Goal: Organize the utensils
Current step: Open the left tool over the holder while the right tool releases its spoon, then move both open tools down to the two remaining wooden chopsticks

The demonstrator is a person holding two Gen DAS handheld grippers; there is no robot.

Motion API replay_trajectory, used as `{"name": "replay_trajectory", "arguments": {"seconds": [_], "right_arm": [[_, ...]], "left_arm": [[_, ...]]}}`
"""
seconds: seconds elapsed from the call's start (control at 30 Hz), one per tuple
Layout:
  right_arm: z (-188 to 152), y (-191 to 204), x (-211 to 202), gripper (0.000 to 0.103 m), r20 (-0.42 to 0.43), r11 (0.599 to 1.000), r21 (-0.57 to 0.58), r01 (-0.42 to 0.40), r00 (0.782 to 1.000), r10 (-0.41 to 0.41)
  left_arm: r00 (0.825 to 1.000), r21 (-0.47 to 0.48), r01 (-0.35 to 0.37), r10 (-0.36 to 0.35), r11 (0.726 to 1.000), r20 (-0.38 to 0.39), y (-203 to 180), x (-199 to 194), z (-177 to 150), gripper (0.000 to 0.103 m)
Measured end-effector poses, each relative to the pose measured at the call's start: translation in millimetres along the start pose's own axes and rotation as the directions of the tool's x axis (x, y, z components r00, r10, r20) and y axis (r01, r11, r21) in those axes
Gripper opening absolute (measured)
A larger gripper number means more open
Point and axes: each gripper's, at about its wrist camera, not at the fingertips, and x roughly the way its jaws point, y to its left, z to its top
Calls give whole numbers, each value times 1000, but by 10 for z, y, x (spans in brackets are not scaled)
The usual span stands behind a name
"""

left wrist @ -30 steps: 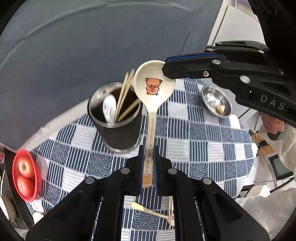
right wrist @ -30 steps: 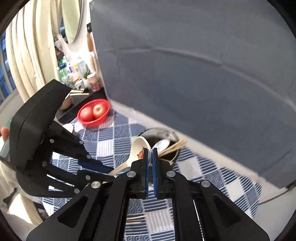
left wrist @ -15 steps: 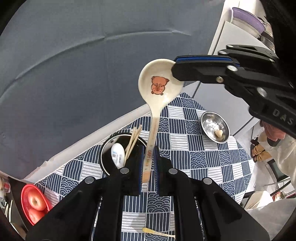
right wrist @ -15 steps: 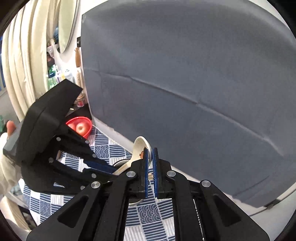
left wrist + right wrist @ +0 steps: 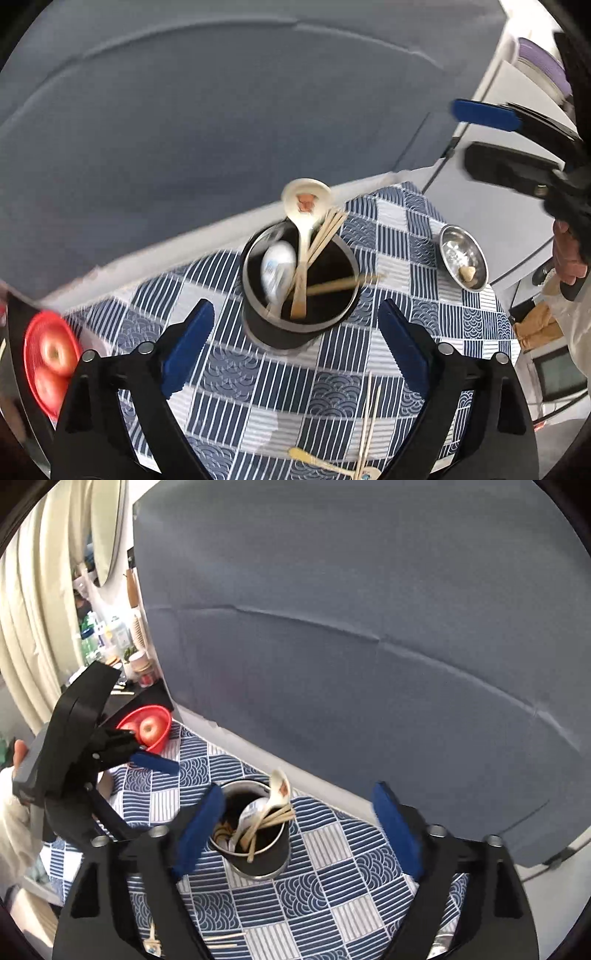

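Left tool (image 5: 295, 339) and right tool (image 5: 297, 829): each stood with jaws spreading wide and nothing gripped; the black utensil holder (image 5: 299, 325) showed between the fingers of both, untouched. The cream spoon (image 5: 306, 206) with a printed figure stood in the holder, bowl up and leaning on the rim, beside a white spoon (image 5: 277, 269) and several chopsticks (image 5: 327, 232). The holder rested on a blue-and-white checked cloth (image 5: 373, 354) covering the worktop. Loose chopsticks (image 5: 369, 417) and a small utensil, cut off by the lower frame, lay nearer the camera. A steel dish (image 5: 463, 262) sat near the right edge and a red bowl of apples (image 5: 50, 369) at the left edge, motion-blurred. A grey backdrop (image 5: 351, 635) closed off the far side; a curtain (image 5: 40, 590) and cluttered shelf appeared beyond.
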Motion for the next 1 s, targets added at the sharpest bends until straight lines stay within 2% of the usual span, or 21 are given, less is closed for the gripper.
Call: {"name": "replay_trajectory", "arguments": {"seconds": [0.2, 0.63, 0.83, 1.0], "right_arm": [[-194, 59, 72, 86, -44, 1000, -5, -8, 999, 7], [-775, 289, 266, 87, -161, 999, -6, -44, 986, 42], [-1055, 276, 298, 87, -204, 999, 22, -35, 978, 39], [-1247, 281, 281, 87, -234, 998, 55, 12, 972, 2]], "left_arm": [[999, -39, -41, 40, 998, -27, 69, -1, -239, 90], [992, -29, -79, 75, 996, -102, -76, 130, -694, 90], [989, -17, -71, 68, 997, -132, -158, 283, -785, 90], [987, 47, -24, 31, 999, -161, -272, 444, -836, 90]]}}
